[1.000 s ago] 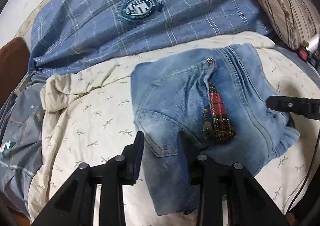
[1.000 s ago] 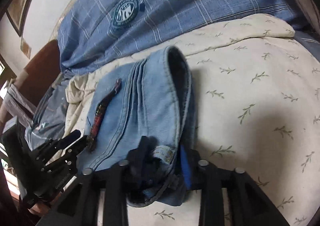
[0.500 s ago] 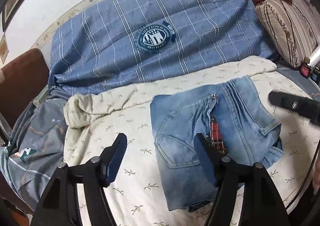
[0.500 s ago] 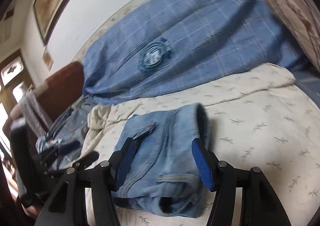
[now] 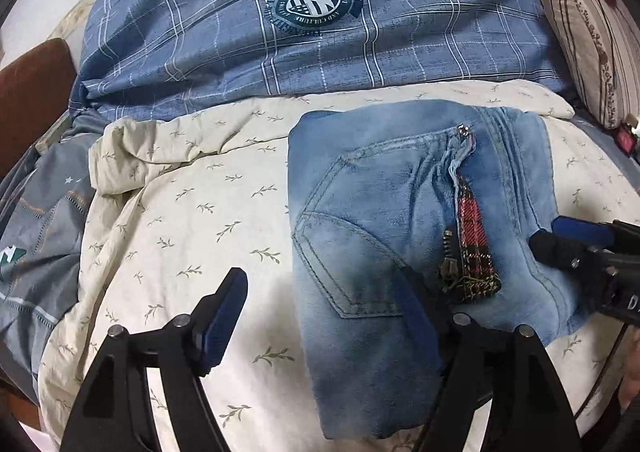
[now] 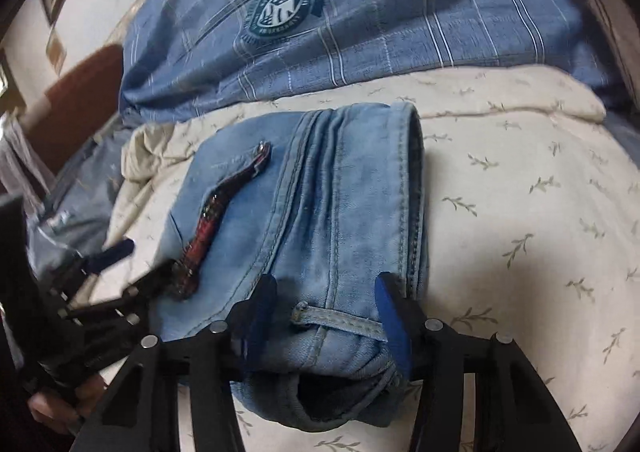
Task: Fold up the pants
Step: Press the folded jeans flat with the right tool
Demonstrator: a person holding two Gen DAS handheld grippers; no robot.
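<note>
Pants: folded light-blue denim jeans point(image 5: 400, 211) on cream leaf-print sheet point(image 5: 192, 219).
Left gripper point(image 5: 320, 312): jaws opening, straddling the pants' near-left edge, not pressing.
Right gripper point(image 6: 328, 316): jaws closing astride the waistband.
Surroundings: blue plaid duvet point(image 5: 320, 31) behind; striped pillow point(image 5: 592, 51) at right.

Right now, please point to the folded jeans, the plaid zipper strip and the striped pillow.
folded jeans point(image 5: 360, 211): left wrist view, on the back pocket.
plaid zipper strip point(image 5: 474, 240): left wrist view, on the red checked fabric.
striped pillow point(image 5: 588, 47): left wrist view, on its front face.
</note>
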